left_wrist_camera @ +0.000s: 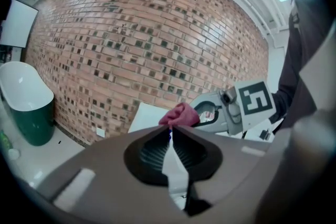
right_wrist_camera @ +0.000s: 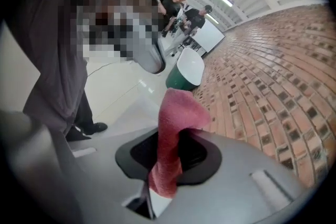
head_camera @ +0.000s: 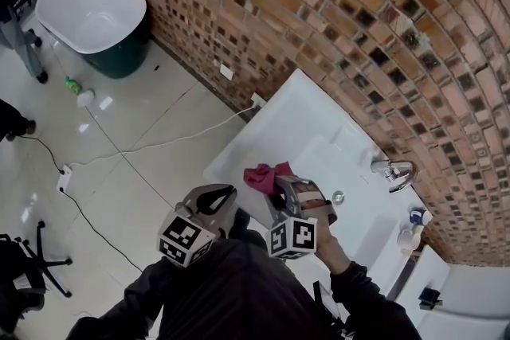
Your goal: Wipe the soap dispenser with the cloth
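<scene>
Cloth point(right_wrist_camera: 175, 128) (a red one) is pinched between the closed fingers of the right gripper point(right_wrist_camera: 177, 138), its free end bunched beyond their tips. Just beside it, the left gripper point(left_wrist_camera: 169, 131) has its fingers pressed together on nothing. Both hang at the near edge of the white tabletop point(head_camera: 303, 123) — the soap dispenser point(head_camera: 409, 235) stands well apart on it, past the faucet point(head_camera: 394, 171), near the brick wall point(head_camera: 319, 12).

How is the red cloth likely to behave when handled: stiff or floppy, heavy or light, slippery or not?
Probably floppy: the cloth folds over and droops above the right claw pinching it. Likely light, since one pinch holds the whole bunch up. Its fuzzy weave suggests it would drag rather than slip.
</scene>
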